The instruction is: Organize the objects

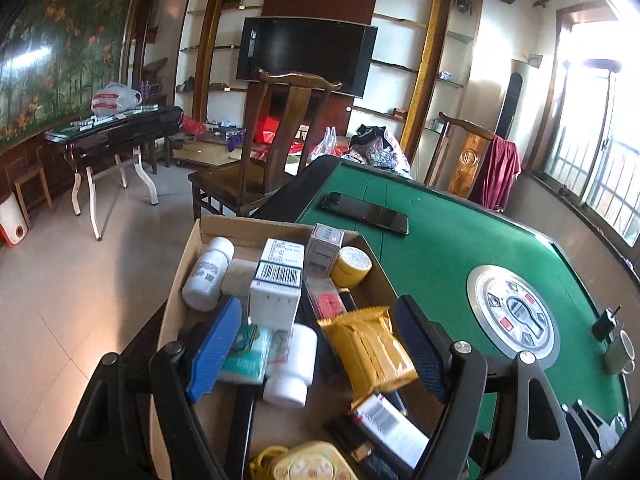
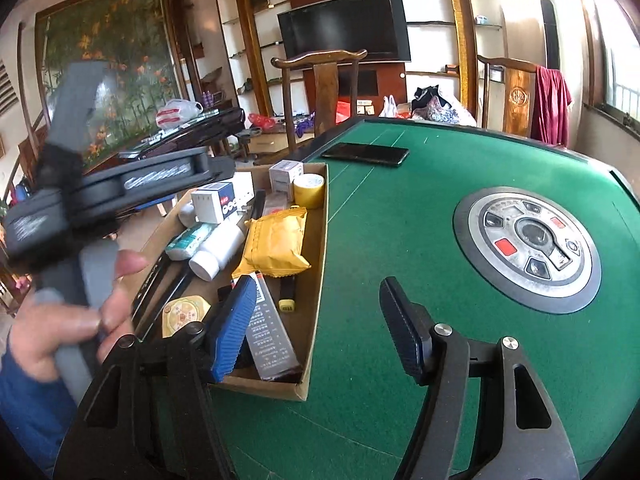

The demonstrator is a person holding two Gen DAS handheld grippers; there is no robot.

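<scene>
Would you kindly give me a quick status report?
Left gripper open over the box, empty. Right gripper open at the box's near end, empty. Phone lies apart on the felt.

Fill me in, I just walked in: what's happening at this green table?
A person holding two handheld grippers is sorting a cardboard box of small items on the green table. The left gripper hovers open above the box, over a white bottle and a yellow packet. The right gripper is open and empty at the box's near edge. A phone lies apart on the felt.
</scene>
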